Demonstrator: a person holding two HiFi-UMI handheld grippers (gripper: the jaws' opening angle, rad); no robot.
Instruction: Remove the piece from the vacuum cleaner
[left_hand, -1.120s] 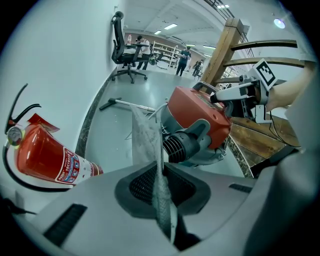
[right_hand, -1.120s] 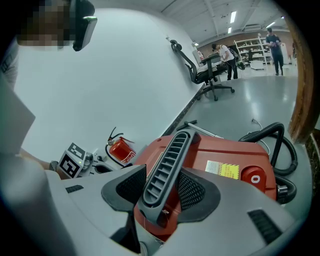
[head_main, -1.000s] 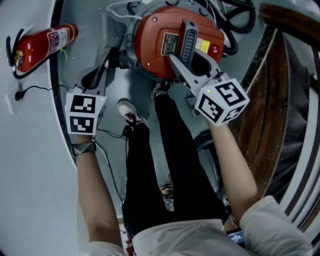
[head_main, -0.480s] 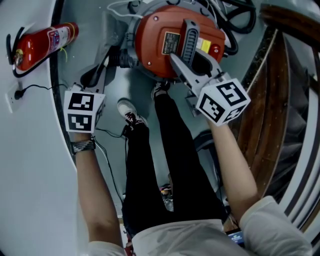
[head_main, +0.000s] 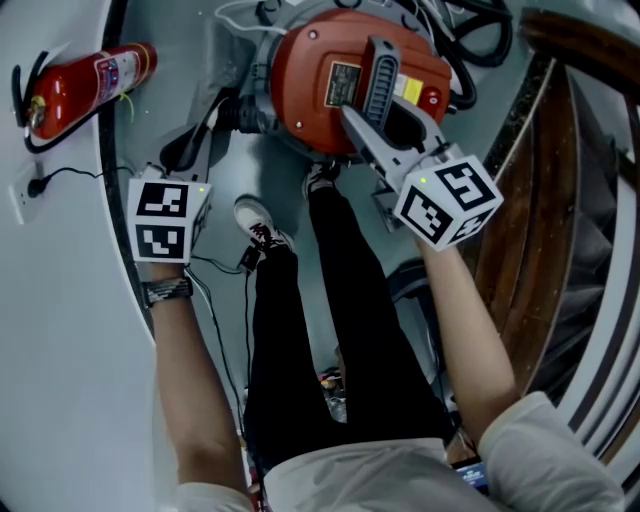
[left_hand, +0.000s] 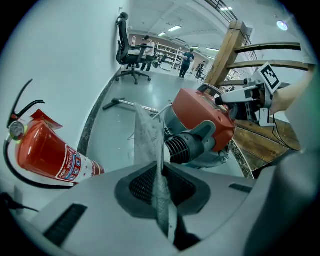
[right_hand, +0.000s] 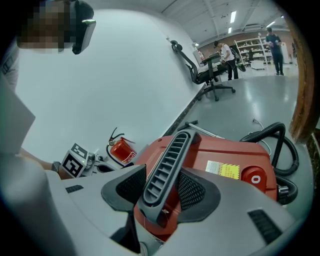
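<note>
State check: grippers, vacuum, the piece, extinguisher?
vacuum cleaner: upright on floor
hose: coiled beside it
right gripper: shut on handle
left gripper: shut on thin grey piece
thin grey piece: pinched edge-on, attachment unclear
fire extinguisher: by wall, untouched

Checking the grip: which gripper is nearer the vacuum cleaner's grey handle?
Right. The right gripper is closed around the handle; the left gripper is off to its side, pinching a mesh sheet.
</note>
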